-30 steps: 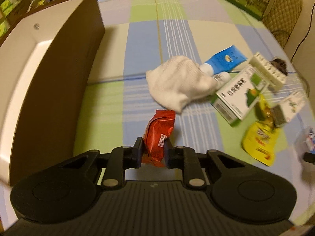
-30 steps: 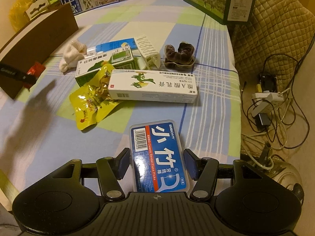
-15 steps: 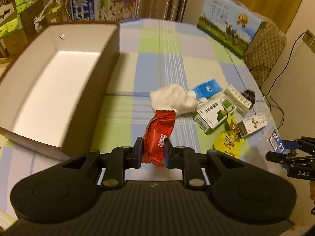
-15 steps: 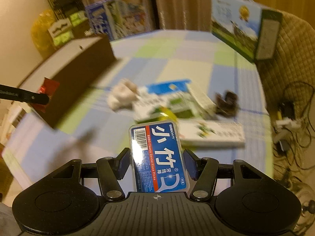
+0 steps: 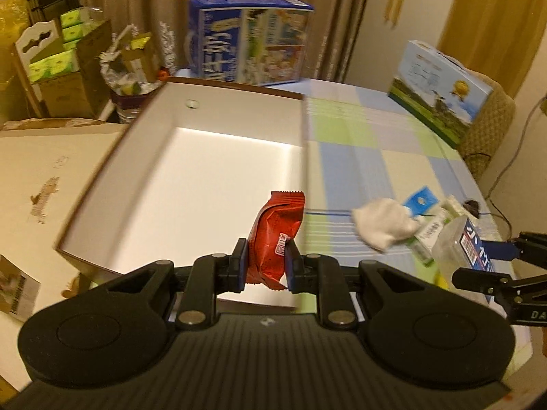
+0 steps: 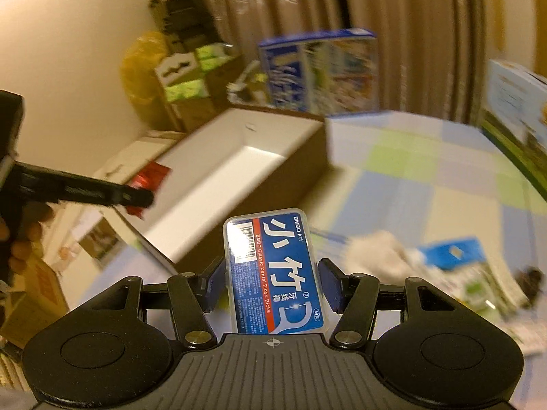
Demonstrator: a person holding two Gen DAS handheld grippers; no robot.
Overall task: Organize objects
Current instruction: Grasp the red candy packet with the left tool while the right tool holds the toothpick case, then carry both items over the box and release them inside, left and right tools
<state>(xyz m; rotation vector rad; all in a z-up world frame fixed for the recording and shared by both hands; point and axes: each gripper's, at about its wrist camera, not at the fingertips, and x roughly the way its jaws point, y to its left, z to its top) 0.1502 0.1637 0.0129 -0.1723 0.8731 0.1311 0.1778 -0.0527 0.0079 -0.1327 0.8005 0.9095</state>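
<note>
Left wrist view shows the left gripper [image 5: 265,264], jaws clamped on the red snack packet [image 5: 275,239], held above the near edge of the white box [image 5: 218,171], whose floor looks bare; so I judge nothing is packed yet. At 3 o'clock the cloth [image 5: 383,227] and cartons lie on the table [image 5: 355,167]; only the right wrist view shows the right gripper [image 6: 273,285], jaws gripping the floss-pick case [image 6: 277,273], with the box at 11 o'clock.

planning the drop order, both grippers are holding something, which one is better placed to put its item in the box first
Left, probably. The left gripper, shut on the red packet, is already at the near edge of the box. The right gripper, holding the floss case, is off to the box's right, over the table.
</note>
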